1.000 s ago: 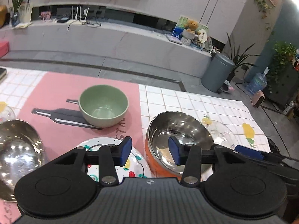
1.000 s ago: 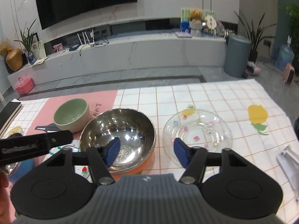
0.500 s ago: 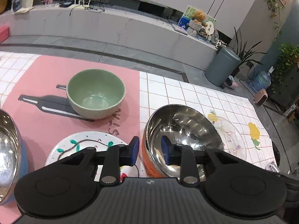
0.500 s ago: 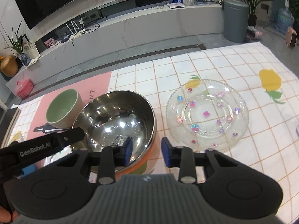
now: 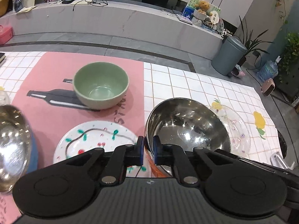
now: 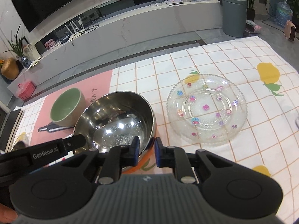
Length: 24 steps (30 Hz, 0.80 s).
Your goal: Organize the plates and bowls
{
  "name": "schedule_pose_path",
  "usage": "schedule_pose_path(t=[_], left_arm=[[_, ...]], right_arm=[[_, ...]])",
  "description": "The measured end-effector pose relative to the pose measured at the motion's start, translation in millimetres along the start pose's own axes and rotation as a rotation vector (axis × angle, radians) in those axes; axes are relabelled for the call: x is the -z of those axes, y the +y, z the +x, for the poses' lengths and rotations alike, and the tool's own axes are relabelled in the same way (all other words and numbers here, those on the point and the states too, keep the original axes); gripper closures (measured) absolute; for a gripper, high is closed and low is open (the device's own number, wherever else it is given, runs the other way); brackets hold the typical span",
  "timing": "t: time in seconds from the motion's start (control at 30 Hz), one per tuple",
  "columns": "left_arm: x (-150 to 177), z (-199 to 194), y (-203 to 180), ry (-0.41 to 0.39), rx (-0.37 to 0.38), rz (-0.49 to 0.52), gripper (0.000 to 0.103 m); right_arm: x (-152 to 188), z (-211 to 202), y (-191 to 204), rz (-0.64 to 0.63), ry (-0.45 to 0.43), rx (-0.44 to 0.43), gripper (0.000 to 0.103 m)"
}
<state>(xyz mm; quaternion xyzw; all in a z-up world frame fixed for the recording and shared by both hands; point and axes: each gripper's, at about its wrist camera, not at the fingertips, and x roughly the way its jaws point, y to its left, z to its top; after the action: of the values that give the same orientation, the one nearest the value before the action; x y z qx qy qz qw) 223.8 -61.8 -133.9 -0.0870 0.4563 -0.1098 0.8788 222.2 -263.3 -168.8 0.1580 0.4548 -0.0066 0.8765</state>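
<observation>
Checked tablecloth point(image 6: 214, 59) before a living-room console point(image 5: 130, 18); both claws pinch the steel bowl point(image 5: 186, 123) rim.

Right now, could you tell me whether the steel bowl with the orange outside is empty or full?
Empty: the steel bowl shows only bare, shiny metal inside, in both views.

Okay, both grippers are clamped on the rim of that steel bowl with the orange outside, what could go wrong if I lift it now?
1. The left gripper and right gripper pinch only the thin, slick rim of the steel bowl, on opposite sides; uneven lifting could let it slip or tip.
2. The glass plate sits close on one side and the painted plate on the other, so a swinging or dropped bowl could strike either.
</observation>
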Motion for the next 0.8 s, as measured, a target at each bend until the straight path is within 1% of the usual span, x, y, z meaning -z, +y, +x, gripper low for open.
schedule_pose_path(t=[0.1, 0.17, 0.2, 0.23, 0.37, 0.6, 0.8], left_arm=[[8.6, -24.8, 4.9, -0.008, -0.007, -0.006, 0.093], [14.2, -42.2, 10.4, -0.012, -0.014, -0.018, 0.093], [17.7, -52.9, 12.9, -0.015, -0.018, -0.019, 0.093], [21.1, -62.1, 15.2, -0.019, -0.021, -0.017, 0.093], [36.9, -98.5, 31.8, -0.028, -0.035, -0.016, 0.093], [58.8, -151.7, 66.8, -0.051, -0.071, -0.058, 0.095], [78.6, -177.3, 103.5, -0.058, -0.111, -0.100, 0.096]], right_arm=[[7.3, -17.7, 4.4, 0.008, 0.004, -0.016, 0.089], [14.5, -32.8, 9.3, 0.015, 0.000, -0.044, 0.090], [24.7, -48.5, 14.8, 0.027, 0.005, -0.070, 0.090], [24.7, -48.5, 14.8, 0.027, 0.005, -0.070, 0.090], [50.4, -82.2, 32.2, 0.030, 0.010, -0.115, 0.089], [96.3, -122.2, 76.9, -0.031, 0.033, -0.151, 0.089], [126.2, -136.4, 118.7, -0.082, 0.059, -0.181, 0.089]])
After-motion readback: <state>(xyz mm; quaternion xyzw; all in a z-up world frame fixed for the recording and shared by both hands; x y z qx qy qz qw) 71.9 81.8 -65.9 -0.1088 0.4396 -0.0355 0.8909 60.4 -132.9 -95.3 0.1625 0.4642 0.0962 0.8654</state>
